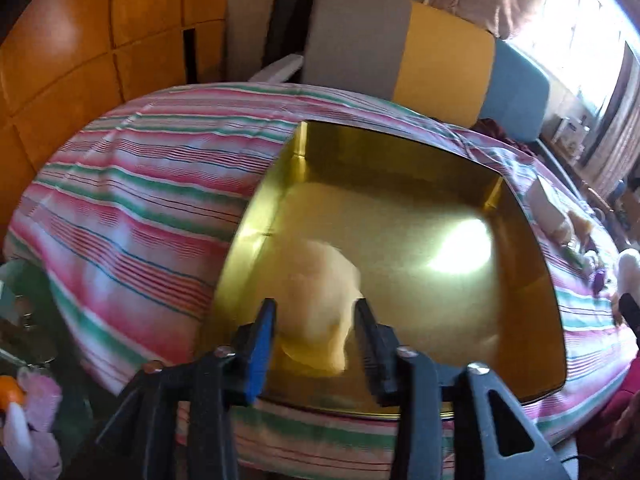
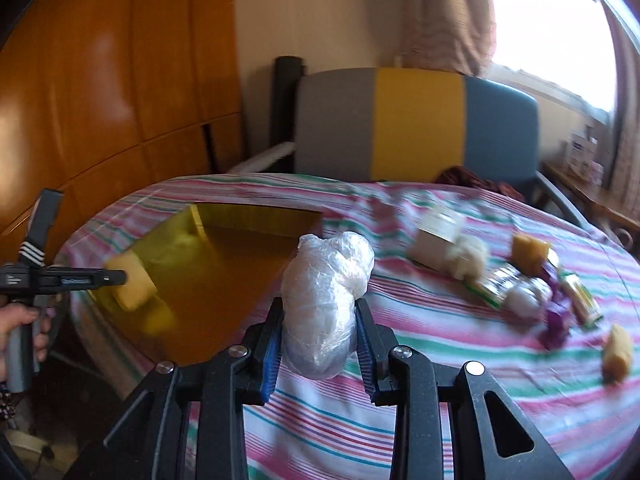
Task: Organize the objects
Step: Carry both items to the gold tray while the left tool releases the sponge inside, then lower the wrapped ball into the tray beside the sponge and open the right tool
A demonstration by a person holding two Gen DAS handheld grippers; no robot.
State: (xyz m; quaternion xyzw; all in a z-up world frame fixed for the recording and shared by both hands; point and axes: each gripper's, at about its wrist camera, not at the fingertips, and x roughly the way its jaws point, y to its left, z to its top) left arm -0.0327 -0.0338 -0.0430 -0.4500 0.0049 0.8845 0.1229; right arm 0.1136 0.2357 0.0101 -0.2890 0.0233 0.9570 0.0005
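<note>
**Inspector:** Objects for sorting: state what each pair of tongs has.

**Assistant:** The left tongs (image 1: 315, 305) point steeply down into the gold tin (image 1: 256, 220). Their jaws stand part-way apart. A pale lump (image 1: 320, 280) sits between the pads, blurred, and no squeeze shows on it. The tin's floor lies directly beneath and ahead of the tips.

**Inspector:** And the right?

**Assistant:** The right tongs (image 2: 319, 305) are closed on a plastic-wrapped bundle (image 2: 328, 264). Both pads press its lower half, and its knotted top stands above the tips, clear of the striped cloth (image 2: 440, 380).

**Inspector:** Where is the tin from that side?

**Assistant:** Ahead and to the left of the right tongs, resting on the cloth. The left tongs reach over its near-left corner, their handle gripped by a hand (image 2: 20, 320).

**Inspector:** Where do the loose items lie?

**Assistant:** Ahead and to the right of the right tongs, on the cloth and outside the tin. They include a small box (image 2: 434, 248), a yellow block (image 2: 530, 254) and a purple scrap (image 2: 558, 316). They are blurred, so I cannot tell more.
</note>
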